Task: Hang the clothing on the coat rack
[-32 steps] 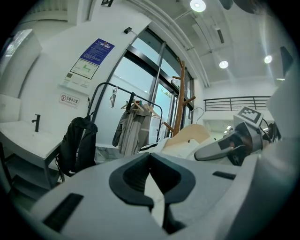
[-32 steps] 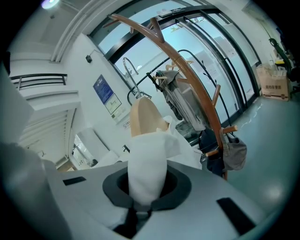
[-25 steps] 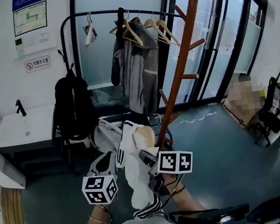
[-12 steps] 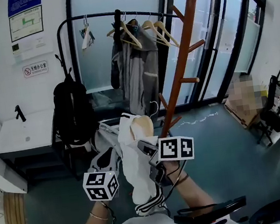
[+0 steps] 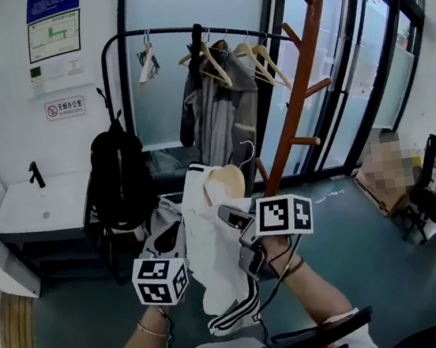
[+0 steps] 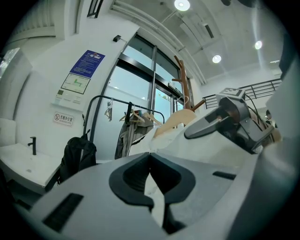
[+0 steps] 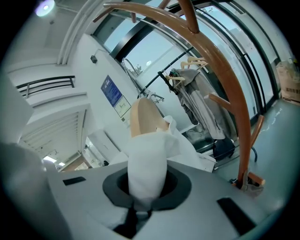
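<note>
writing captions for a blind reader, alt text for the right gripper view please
The right gripper is shut on a fold of white garment draped over a wooden hanger. A brown coat rack curves overhead; grey clothes hang beyond.

- Left gripper (image 5: pixel 170 243): held forward, jaws pinched together on garment (image 5: pixel 215 269).
- Right gripper (image 5: pixel 231 215): just beside it, jaws clamped on garment.
- Forearms (image 5: pixel 318 299): both extended forward.

Black backpack (image 5: pixel 119 178) beside white counter (image 5: pixel 36 213); faucet (image 5: pixel 36 174), probably, on it.
</note>
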A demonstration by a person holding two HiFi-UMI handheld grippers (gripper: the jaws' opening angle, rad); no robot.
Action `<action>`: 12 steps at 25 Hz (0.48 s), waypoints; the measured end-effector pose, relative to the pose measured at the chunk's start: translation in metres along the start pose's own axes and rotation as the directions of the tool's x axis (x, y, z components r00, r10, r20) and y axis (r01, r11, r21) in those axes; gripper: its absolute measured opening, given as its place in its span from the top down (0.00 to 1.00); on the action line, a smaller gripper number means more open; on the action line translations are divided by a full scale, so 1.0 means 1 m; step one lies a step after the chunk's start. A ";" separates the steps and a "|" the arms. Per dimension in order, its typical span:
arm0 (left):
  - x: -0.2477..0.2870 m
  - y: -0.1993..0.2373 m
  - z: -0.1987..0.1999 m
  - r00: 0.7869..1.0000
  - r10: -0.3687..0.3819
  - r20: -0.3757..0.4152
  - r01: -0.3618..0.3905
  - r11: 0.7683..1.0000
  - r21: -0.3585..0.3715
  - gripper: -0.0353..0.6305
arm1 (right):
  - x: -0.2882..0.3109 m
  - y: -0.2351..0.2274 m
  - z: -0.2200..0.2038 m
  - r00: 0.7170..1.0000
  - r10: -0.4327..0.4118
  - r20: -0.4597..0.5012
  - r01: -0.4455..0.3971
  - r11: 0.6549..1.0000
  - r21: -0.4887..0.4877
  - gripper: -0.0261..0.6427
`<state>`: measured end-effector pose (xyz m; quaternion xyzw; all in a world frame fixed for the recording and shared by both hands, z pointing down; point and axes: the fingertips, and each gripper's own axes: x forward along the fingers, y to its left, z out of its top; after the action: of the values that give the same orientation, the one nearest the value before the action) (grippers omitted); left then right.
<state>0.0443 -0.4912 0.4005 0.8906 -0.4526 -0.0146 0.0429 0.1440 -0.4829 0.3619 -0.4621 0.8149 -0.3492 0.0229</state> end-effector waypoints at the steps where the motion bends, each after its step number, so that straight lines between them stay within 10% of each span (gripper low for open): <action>1: 0.001 -0.001 0.001 1.000 0.000 -0.001 0.000 1.000 0.001 0.93 | -0.002 0.004 0.005 1.000 0.006 -0.002 -0.006 1.000 -0.008 0.91; 12: 0.008 -0.007 0.032 1.000 -0.005 0.027 0.004 0.999 0.037 0.93 | -0.017 0.038 0.050 0.999 0.042 -0.003 -0.042 0.997 -0.070 0.91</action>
<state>0.0526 -0.4960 0.3677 0.8919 -0.4514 -0.0183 0.0201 0.1440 -0.4848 0.2971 -0.4449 0.8363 -0.3201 0.0134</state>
